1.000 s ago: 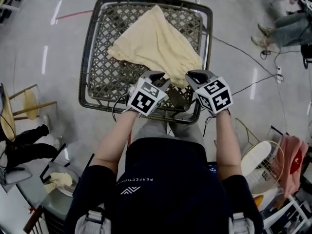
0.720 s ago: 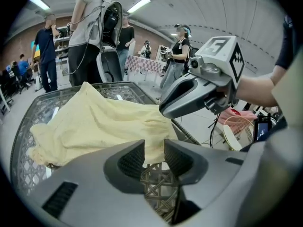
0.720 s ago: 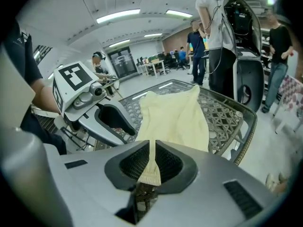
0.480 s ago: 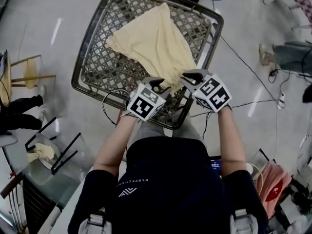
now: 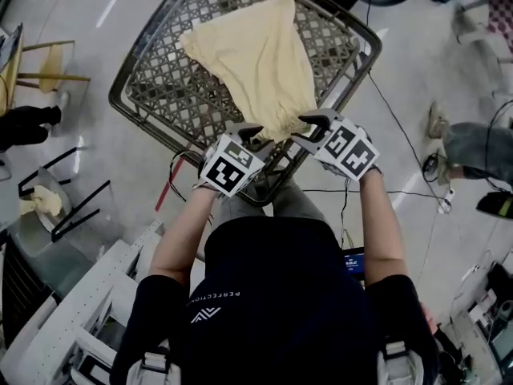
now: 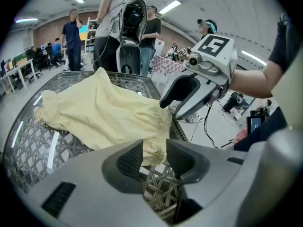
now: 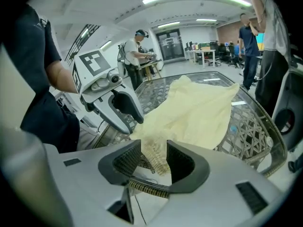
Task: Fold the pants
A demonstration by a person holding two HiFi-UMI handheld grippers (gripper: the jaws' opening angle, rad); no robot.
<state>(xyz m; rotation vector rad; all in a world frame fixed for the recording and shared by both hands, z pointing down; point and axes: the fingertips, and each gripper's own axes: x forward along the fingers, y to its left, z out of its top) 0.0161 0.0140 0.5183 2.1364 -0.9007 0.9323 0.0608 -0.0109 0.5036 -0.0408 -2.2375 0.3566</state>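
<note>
Nearest, at the near corner of the wicker table (image 5: 156, 87): my left gripper (image 5: 244, 132) and right gripper (image 5: 314, 122) are side by side, both angled down at the edge. Both sets of jaws have just been opening and now stand apart. The waistband (image 5: 282, 125) of the pants (image 5: 256, 58) sits in each gap, one end between the left jaws and the other between the right. The ribbed pads (image 6: 130, 160) look to be off it, so nothing is clamped.

Waistband: gathered, elasticated, finely puckered and bunched narrow. It lies at the table's near edge.

Further onto the table: the pants fan out from that band into a broad, flat wedge. The cloth is pale yellow, thin, soft and matt, with shallow creases running lengthwise. It looks limp, so I expect it to slump wherever it is unsupported.

Far end: the leg hems (image 5: 232, 22) reach toward the table's far side, all within its edge.

Table: an open lattice of grey-brown woven strips inside a dark, rounded tube frame (image 5: 362, 66). I judge it rough enough to hold the cloth against a pull.

Step, as I read it: the garment is laid out and let go, and the fold is not yet made. Next I should close again on the band's two ends, pinching cloth only and not the lattice beneath. Then lift both together and carry them level toward the far hems so the edges meet.
</note>
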